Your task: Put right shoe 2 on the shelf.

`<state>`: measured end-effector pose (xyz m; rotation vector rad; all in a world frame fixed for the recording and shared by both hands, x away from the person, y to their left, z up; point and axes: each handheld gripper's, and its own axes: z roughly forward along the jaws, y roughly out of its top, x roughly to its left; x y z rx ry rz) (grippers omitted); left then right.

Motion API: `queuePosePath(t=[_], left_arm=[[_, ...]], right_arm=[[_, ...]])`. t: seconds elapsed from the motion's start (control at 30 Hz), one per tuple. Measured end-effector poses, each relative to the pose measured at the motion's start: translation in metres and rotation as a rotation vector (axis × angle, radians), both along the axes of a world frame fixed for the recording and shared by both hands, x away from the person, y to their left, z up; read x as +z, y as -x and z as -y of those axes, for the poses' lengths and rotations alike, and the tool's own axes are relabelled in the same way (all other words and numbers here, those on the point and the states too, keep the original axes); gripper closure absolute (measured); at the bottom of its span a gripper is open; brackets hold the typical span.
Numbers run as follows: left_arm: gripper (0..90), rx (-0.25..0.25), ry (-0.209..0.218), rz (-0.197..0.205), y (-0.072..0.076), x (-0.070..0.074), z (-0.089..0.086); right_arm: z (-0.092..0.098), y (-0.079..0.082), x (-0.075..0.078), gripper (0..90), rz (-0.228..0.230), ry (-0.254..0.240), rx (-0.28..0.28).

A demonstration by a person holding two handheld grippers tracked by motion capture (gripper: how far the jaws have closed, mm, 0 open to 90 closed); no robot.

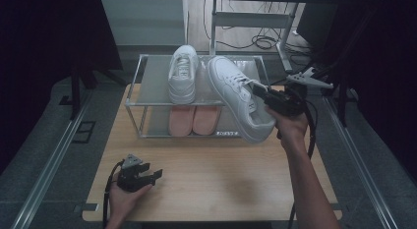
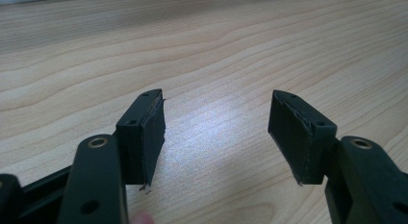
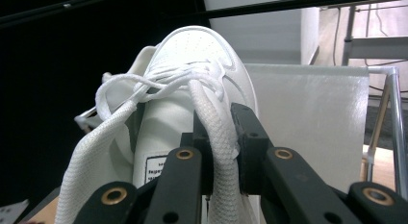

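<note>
A: What items are counted, from left to right?

B: One wooden table (image 1: 211,170) is seen, with one metal-framed two-level shoe rack (image 1: 135,99) standing at its far side. Four shoes are counted. One white sneaker (image 1: 183,74) is set on the upper shelf, at the left. Two pink shoes (image 1: 193,120) are placed side by side, touching, on the lower level. A second white sneaker (image 1: 238,97) is held at the rack's right front corner, tilted, with its toe over the upper shelf and its heel out past the rack's front edge above the table. Two grippers are counted.

A: How is the left gripper (image 1: 142,176) posed?

B: It is held low over the near left part of the table by the left hand (image 1: 125,194), pointing right. In the left gripper view its jaws are spread wide apart, and nothing but bare wood is seen between them.

A: And the right gripper (image 1: 263,97)?

B: It is raised by the right hand (image 1: 290,125), with the forearm stretched forward from the near edge. In the right gripper view the jaws are closed narrowly on the sneaker's collar (image 3: 219,142) at its opening, and the laces (image 3: 159,82) are seen just beyond the pads.
</note>
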<state>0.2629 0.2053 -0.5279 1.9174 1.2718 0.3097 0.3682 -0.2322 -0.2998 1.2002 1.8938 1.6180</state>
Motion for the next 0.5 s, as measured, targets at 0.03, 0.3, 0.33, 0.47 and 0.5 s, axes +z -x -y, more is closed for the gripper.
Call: queuePosePath(t=[0.03, 0.3, 0.33, 0.47, 0.5], left_arm=[[38.5, 0.0, 0.001, -0.001, 0.0, 0.0, 0.0], [38.4, 0.003, 0.005, 0.001, 0.0, 0.001, -0.001], [38.4, 0.003, 0.006, 0.002, 0.0, 0.001, -0.001], [38.4, 0.005, 0.012, 0.001, 0.0, 0.001, -0.001], [38.4, 0.002, 0.007, 0.004, 0.0, 0.001, -0.002]], right_arm=[[-0.002, -0.003, 0.001, 81.9, -0.003, 0.005, -0.005], [-0.019, -0.029, 0.008, 81.7, -0.024, 0.011, -0.065], [-0.021, -0.032, 0.009, 81.7, -0.025, 0.011, -0.076], [-0.027, -0.046, 0.011, 81.5, -0.042, 0.014, -0.118], [-0.029, -0.05, 0.012, 81.4, -0.05, 0.014, -0.128]])
